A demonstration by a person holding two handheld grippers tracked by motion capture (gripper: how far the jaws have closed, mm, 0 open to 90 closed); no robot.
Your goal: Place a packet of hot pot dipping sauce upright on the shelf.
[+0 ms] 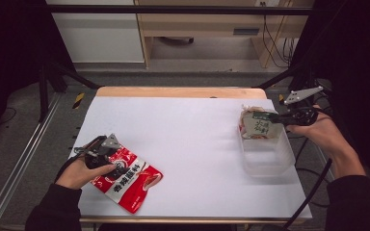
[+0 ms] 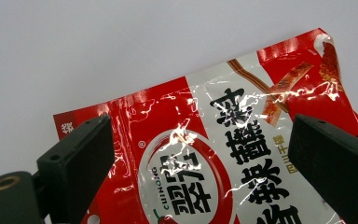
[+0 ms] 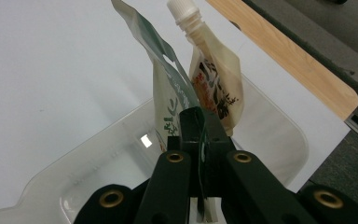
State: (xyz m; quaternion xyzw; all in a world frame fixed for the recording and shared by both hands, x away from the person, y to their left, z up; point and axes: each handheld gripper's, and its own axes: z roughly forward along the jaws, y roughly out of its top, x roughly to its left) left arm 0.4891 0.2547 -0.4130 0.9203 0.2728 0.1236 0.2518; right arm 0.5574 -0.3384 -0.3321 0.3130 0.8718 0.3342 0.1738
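Observation:
A red and white snack packet (image 1: 127,180) lies flat near the table's front left edge. My left gripper (image 1: 100,150) hovers over its upper end, held in a hand. In the left gripper view the jaws stand wide apart, and the packet (image 2: 200,186) lies below my left gripper (image 2: 200,130). At the right, my right gripper (image 1: 275,117) is shut on the edge of a green and white pouch (image 1: 256,126) held upright over a clear plastic container (image 1: 270,161). In the right gripper view the pouch (image 3: 168,93) stands pinched in my right gripper (image 3: 200,122), with a spouted pouch (image 3: 216,88) just behind it.
A white sheet (image 1: 188,139) covers the tabletop, with a wooden edge (image 1: 178,92) at the far side. The container (image 3: 270,140) sits near the right edge. Black frame bars and cables surround the table.

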